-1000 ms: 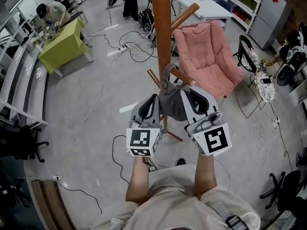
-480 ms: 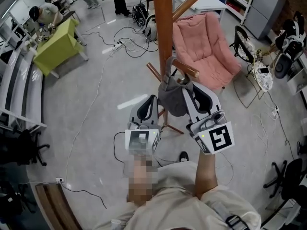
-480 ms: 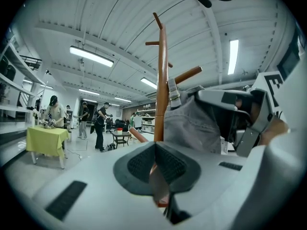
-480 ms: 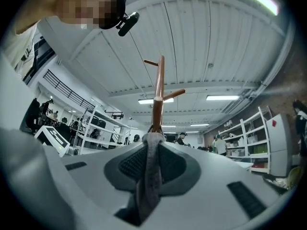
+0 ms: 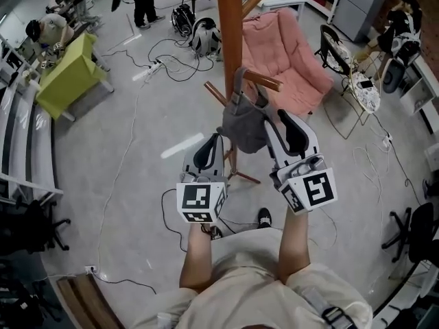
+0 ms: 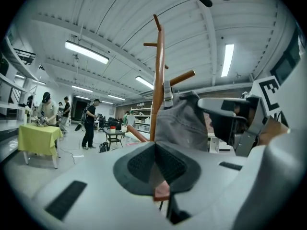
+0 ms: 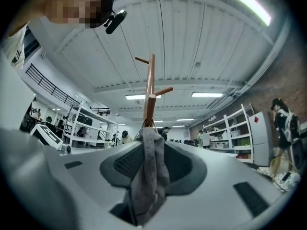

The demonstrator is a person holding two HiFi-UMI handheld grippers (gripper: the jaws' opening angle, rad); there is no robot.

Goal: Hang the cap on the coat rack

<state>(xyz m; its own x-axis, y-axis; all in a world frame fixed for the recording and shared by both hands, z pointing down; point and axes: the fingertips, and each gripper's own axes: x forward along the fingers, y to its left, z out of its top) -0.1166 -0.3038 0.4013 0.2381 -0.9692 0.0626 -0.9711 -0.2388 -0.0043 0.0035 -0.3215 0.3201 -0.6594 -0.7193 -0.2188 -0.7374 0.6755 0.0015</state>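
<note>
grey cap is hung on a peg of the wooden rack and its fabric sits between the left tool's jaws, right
Not quite. The fabric sits between the jaws of the right tool, which are opening; the right gripper view shows it. The left tool has its jaws together on nothing. The grey cap does hang on a peg of the wooden rack.

Person viewed from above: beige short-sleeved shirt (image 5: pixel 247 297); dark strap (image 5: pixel 328 312) with buckle over the right shoulder; one dark shoe (image 5: pixel 264 217) on the floor.
</note>
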